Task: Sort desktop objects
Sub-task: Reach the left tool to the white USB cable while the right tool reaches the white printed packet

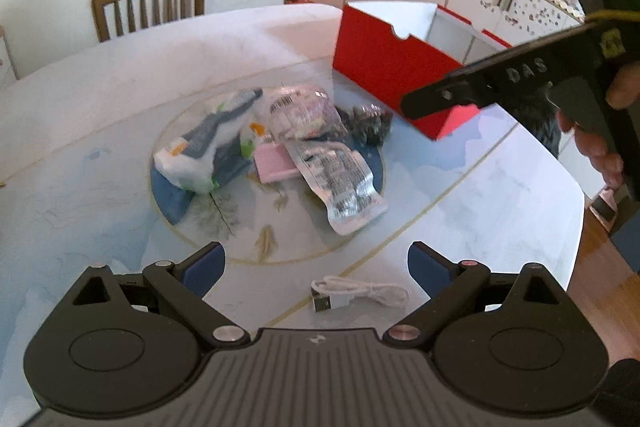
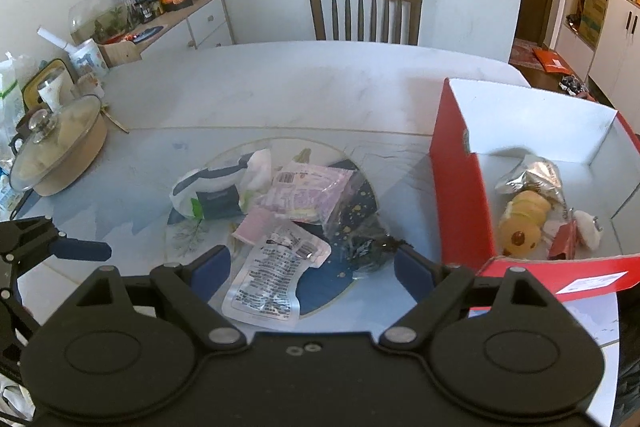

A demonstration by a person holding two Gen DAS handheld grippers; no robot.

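Both jaws spread wide, nothing between the blue pads: left gripper (image 1: 316,267) above a coiled white cable (image 1: 360,294) at the table's near edge, right gripper (image 2: 310,267) over the pile on the round glass plate (image 2: 340,279). Nearest the right gripper: clear printed pouch (image 2: 272,279), pink packet (image 2: 254,227) behind, dark crinkly bag (image 2: 366,247) beside. Red box (image 2: 460,195) to the right, already partly filled. Best to descend on the pouch alone, pinch one edge, lift clear of neighbours, then carry over the box wall.
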